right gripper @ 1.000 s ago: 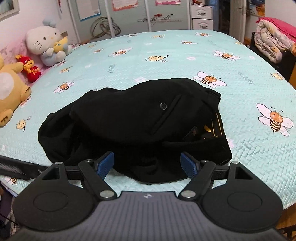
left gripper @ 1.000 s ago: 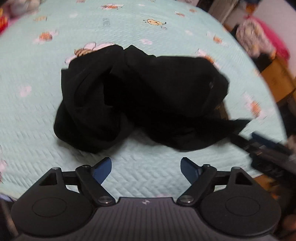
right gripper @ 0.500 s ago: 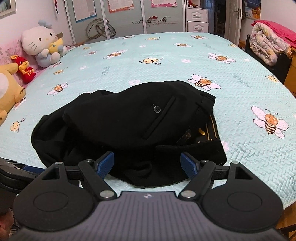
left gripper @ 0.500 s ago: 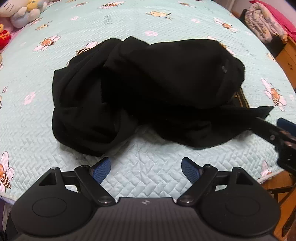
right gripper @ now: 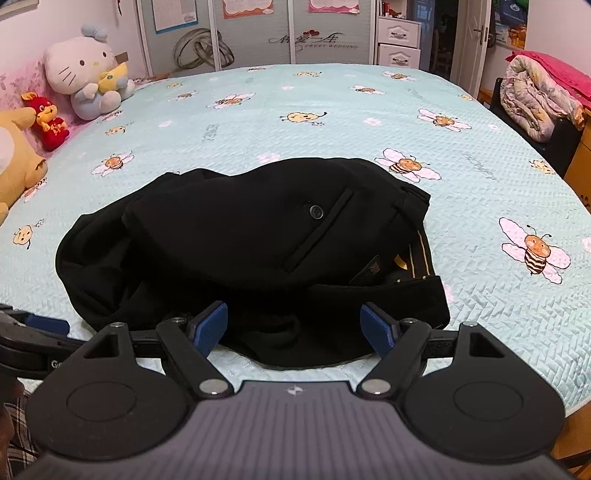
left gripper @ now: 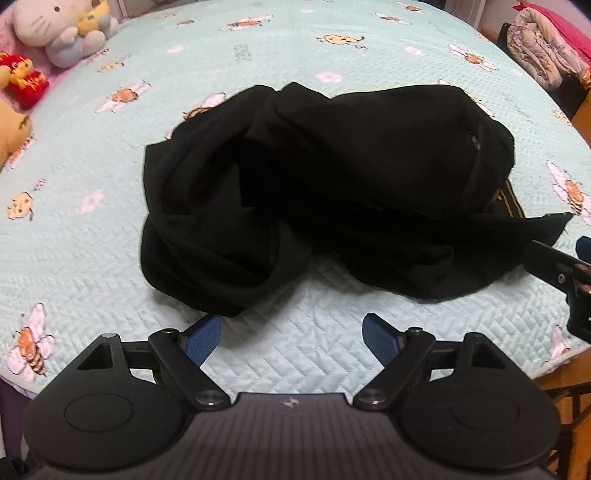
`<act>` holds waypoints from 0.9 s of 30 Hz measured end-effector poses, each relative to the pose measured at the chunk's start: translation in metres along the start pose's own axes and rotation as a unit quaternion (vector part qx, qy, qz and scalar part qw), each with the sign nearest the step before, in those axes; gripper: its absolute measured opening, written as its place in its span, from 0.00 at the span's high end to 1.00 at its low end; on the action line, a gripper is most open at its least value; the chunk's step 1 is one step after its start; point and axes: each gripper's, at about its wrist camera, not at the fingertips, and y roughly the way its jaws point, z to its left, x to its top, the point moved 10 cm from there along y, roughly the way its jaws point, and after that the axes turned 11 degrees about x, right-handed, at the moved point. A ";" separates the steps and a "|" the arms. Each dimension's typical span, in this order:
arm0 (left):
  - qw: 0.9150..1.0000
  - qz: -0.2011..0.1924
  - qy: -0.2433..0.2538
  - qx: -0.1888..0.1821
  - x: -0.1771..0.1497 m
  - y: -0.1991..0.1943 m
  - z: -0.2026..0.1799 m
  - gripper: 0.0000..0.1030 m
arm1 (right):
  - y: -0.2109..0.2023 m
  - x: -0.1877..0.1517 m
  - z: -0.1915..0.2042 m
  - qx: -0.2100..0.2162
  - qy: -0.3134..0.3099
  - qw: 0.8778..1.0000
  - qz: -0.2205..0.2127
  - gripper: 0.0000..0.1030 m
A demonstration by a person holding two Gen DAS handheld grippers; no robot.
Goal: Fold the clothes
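Observation:
A pair of black trousers (left gripper: pixel 325 192) lies crumpled in a heap on the pale green bee-print bedspread (left gripper: pixel 92 258). In the right wrist view the trousers (right gripper: pixel 258 243) show a buttoned back pocket and the waistband lining on the right. My left gripper (left gripper: pixel 291 336) is open, just short of the heap's near left fold, with nothing between its blue pads. My right gripper (right gripper: pixel 293 328) is also open, its fingers hovering over the near hem of the heap. The right gripper's tip (left gripper: pixel 554 266) shows at the right edge of the left wrist view, and the left gripper (right gripper: pixel 29 336) at the left edge of the right wrist view.
Plush toys (right gripper: pixel 88 81) sit along the bed's far left side. A bundled quilt (right gripper: pixel 535 99) rests on a chair at the right. Wardrobe doors (right gripper: pixel 258 33) and a drawer unit (right gripper: pixel 399 40) stand behind the bed. The bed's near edge (left gripper: pixel 554 362) runs under both grippers.
The left wrist view has swung and pulled back, so the heap sits more central and the plush toys come into sight. The right gripper has backed off slightly. Both stay open.

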 end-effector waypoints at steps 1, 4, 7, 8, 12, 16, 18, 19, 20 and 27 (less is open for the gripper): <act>1.000 0.000 -0.001 0.002 0.000 0.001 0.002 0.16 | 0.001 0.000 0.001 0.001 0.000 1.000 0.001 0.24; 1.000 0.002 -0.005 0.003 0.001 0.003 0.004 0.16 | 0.002 -0.002 0.003 0.001 -0.004 1.000 0.003 0.24; 1.000 0.002 -0.007 0.004 0.001 0.004 0.004 0.16 | 0.004 -0.002 0.005 0.002 -0.007 1.000 0.006 0.24; 1.000 0.001 -0.007 0.005 0.001 0.004 0.004 0.16 | 0.004 -0.003 0.005 0.002 -0.007 1.000 0.007 0.24; 1.000 -0.005 -0.003 0.012 0.002 0.004 0.003 0.16 | 0.006 -0.003 0.008 0.008 -0.008 1.000 0.010 0.24; 1.000 -0.005 -0.005 0.014 0.003 0.006 0.003 0.16 | 0.008 -0.004 0.009 0.007 -0.012 1.000 0.010 0.24; 1.000 -0.003 -0.006 0.015 0.003 0.008 0.003 0.16 | 0.009 -0.005 0.007 0.007 -0.011 1.000 0.012 0.24; 1.000 -0.002 -0.005 0.015 0.002 0.009 0.002 0.16 | 0.009 -0.005 0.007 0.008 -0.010 1.000 0.013 0.24; 1.000 -0.001 -0.004 0.015 0.002 0.009 0.001 0.16 | 0.010 -0.006 0.006 0.008 -0.009 1.000 0.013 0.24; 1.000 -0.001 -0.001 0.017 0.001 0.013 -0.002 0.16 | 0.013 -0.008 0.001 0.007 -0.006 1.000 0.016 0.24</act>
